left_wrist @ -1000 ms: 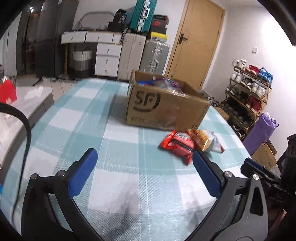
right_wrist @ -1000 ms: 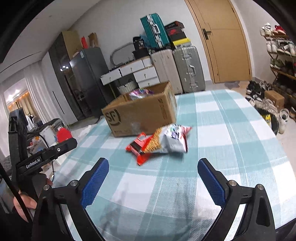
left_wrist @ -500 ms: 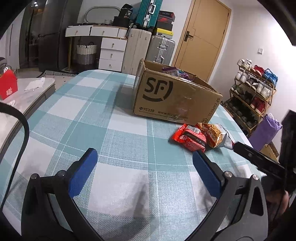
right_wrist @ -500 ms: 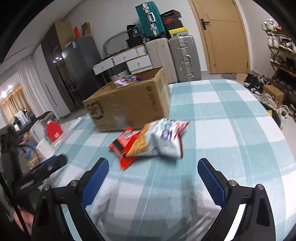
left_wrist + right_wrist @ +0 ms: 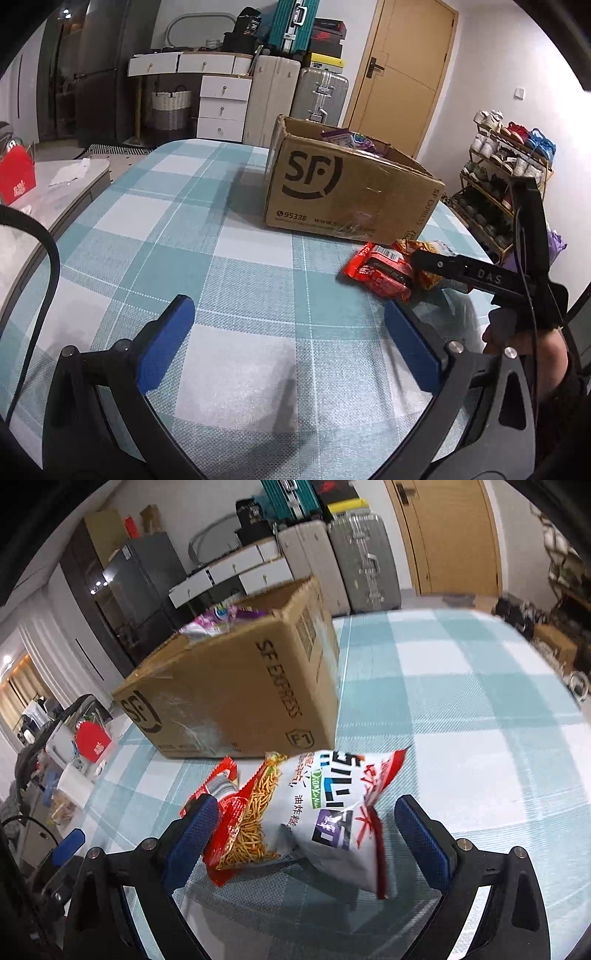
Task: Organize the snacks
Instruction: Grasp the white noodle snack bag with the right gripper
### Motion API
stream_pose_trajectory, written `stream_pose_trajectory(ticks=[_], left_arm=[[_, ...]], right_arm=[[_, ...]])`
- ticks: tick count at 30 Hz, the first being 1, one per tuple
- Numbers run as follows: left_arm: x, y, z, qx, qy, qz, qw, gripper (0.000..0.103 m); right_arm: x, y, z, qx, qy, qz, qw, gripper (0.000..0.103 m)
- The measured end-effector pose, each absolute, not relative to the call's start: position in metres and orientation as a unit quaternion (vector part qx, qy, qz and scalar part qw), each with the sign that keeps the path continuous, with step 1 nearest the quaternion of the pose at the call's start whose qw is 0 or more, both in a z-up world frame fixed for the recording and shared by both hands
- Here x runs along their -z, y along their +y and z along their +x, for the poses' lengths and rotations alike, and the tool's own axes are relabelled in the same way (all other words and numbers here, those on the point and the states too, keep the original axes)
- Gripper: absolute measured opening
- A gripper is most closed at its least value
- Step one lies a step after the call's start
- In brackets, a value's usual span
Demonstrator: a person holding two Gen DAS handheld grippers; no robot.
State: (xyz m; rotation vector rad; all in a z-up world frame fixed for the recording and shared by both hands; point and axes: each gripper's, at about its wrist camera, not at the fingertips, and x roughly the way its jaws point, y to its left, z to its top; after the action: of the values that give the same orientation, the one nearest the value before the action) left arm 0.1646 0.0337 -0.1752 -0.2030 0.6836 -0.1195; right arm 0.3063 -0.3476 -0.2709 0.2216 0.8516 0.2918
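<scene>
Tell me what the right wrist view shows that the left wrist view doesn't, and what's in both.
Right wrist only: the white noodle snack bag lies between the right gripper fingers, whose jaws are closing but not yet pressing on it. Left wrist only: the left gripper, open over bare tablecloth, and the shoe rack. Both: the SF cardboard box with snacks inside, and the red snack pack in front of it.

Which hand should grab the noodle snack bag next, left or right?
Right. The right gripper already straddles the noodle snack bag, its jaws closing around it. The left gripper hangs over bare tablecloth, away from the snacks.
</scene>
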Motion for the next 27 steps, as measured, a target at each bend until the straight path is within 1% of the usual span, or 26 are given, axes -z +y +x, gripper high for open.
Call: stream_pose_trajectory(ticks=[1,6,9,10,12,13,16,20,27], left_arm=[[0.175,0.033,0.164,0.058,0.335,-0.097,0.936,0.103],[0.174,0.032,0.162,0.058,0.333,-0.091,0.937,0.103],[0.176,0.034,0.164,0.060,0.340,-0.096,0.934,0.103],[0.177,0.035,0.166,0.060,0.344,-0.101,0.932,0.103],[0.178,0.037,0.167,0.058,0.349,-0.105,0.930,0.103],[0.179,0.037,0.168,0.058,0.351,-0.105,0.929,0.103],[0.180,0.033,0.169,0.056,0.355,-0.094,0.929,0.103],[0.180,0.026,0.171,0.058,0.357,-0.078,0.929,0.103],[0.186,0.025,0.180,0.077,0.378,-0.082,0.919,0.103]], right_arm=[[0.272,-0.348,0.309,-0.147,0.414,0.111,0.892,0.088],[0.273,-0.351,0.311,-0.151,0.408,0.122,0.892,0.081],[0.273,-0.355,0.308,-0.163,0.401,0.139,0.891,0.067],[0.273,-0.358,0.306,-0.164,0.398,0.146,0.891,0.060],[0.274,-0.361,0.304,-0.171,0.395,0.160,0.888,0.059],[0.273,-0.362,0.304,-0.175,0.394,0.162,0.888,0.057],[0.270,-0.358,0.301,-0.185,0.387,0.153,0.890,0.055],[0.266,-0.360,0.293,-0.185,0.368,0.158,0.897,0.055],[0.269,-0.375,0.291,-0.167,0.370,0.190,0.894,0.055]])
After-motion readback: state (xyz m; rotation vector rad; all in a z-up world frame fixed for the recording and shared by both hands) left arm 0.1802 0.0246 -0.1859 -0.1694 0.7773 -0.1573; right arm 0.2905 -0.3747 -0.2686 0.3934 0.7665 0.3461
